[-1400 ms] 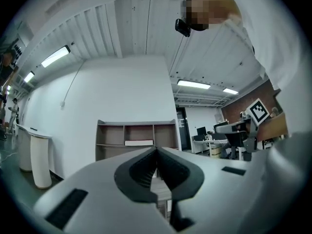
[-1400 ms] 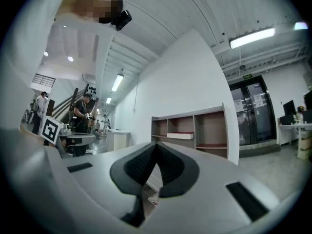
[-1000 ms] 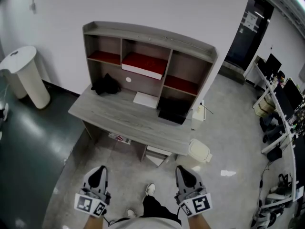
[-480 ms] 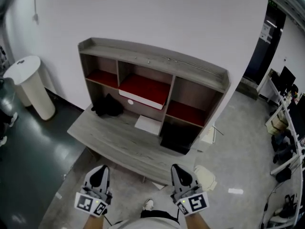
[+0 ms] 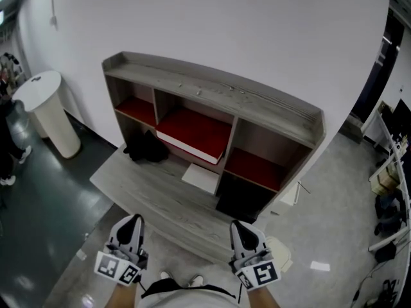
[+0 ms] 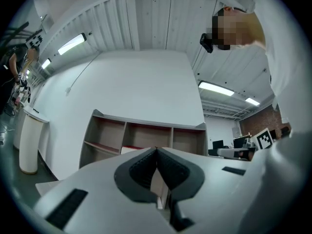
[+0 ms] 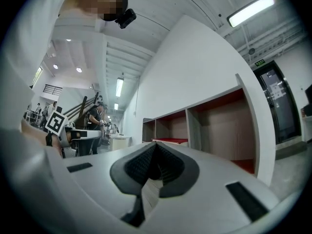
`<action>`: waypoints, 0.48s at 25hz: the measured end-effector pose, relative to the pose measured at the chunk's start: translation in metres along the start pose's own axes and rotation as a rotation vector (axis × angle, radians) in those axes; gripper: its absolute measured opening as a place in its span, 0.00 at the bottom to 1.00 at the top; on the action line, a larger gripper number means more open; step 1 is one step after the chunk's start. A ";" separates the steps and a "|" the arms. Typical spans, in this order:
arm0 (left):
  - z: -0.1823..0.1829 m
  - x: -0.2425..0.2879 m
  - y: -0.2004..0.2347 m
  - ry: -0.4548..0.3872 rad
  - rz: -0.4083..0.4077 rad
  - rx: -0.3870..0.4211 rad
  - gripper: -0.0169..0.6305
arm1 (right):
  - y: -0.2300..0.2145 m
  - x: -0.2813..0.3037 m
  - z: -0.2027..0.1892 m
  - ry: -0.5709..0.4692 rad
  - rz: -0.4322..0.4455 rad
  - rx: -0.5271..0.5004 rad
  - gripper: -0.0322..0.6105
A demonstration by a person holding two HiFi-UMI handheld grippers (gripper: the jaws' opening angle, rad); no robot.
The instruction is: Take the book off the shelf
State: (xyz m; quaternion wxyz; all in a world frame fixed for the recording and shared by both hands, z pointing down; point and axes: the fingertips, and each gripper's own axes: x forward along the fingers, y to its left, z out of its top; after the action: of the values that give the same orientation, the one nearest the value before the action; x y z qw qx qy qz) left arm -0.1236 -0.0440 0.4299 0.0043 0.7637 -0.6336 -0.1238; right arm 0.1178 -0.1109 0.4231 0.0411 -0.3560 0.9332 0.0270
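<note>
A red book (image 5: 194,132) with white page edges lies flat in the middle compartment of the grey wooden shelf unit (image 5: 212,95) on the desk (image 5: 154,191). In the right gripper view the book (image 7: 170,141) shows as a red strip in that compartment. My left gripper (image 5: 133,223) and right gripper (image 5: 242,230) hover side by side at the desk's front edge, well short of the shelf. Both are shut with nothing between their jaws. In the left gripper view the shelf unit (image 6: 146,138) stands straight ahead beyond the left gripper (image 6: 156,150).
A black bundle (image 5: 144,147) sits under the left compartment and a white sheet (image 5: 202,178) lies on the desk below the book. A black box (image 5: 241,204) fills the lower right opening. A white bin (image 5: 48,111) stands at the left. A person's dark trouser leg and shoe (image 5: 9,146) show at the left edge.
The view has moved closer to the desk and shelf, which now loom larger. Both grippers stayed shut and now hang at the desk's front edge.
</note>
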 end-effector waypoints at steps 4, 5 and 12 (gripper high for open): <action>0.001 0.019 0.010 -0.012 0.001 -0.041 0.05 | -0.009 0.011 0.000 0.004 -0.004 0.003 0.09; 0.000 0.024 0.013 -0.012 -0.004 -0.047 0.05 | -0.011 0.014 -0.001 0.005 -0.009 -0.001 0.09; -0.005 0.064 0.027 -0.005 -0.055 -0.040 0.05 | -0.019 0.029 0.000 0.043 -0.072 -0.011 0.09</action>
State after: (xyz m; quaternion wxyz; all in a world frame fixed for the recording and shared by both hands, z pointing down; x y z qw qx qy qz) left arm -0.1375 -0.1122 0.4276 0.0148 0.7802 -0.6098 -0.1384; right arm 0.1088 -0.1446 0.4200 0.0202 -0.3901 0.9202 0.0232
